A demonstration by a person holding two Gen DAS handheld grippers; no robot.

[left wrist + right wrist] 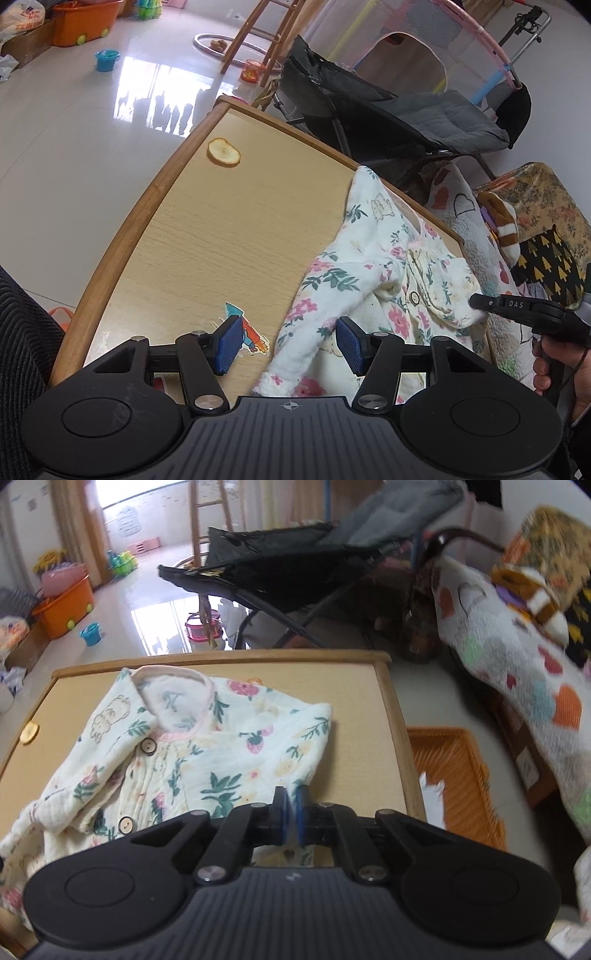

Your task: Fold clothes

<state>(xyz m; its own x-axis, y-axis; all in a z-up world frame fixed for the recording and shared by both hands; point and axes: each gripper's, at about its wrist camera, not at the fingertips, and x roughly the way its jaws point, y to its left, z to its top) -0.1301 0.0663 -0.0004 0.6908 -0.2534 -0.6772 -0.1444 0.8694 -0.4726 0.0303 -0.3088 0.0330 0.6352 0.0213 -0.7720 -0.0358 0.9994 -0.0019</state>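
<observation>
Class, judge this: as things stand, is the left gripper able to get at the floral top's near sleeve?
Probably yes. The left gripper is open, and the sleeve of the floral top lies uncovered right between its pads.

Cluttered room around a wooden table, toys on a glossy floor.
On the tabletop: dried fruit slice near the far corner, cartoon sticker near the close edge. Beyond the table: dark folding stroller, wooden stool legs, hoop flat on the floor. Further out: orange wheeled tub, small blue bucket, pink bucket. Beside the table: orange woven basket on the floor, heart-print blanket draped over furniture, striped brown-and-white knit item on top, exact kind unclear.
</observation>
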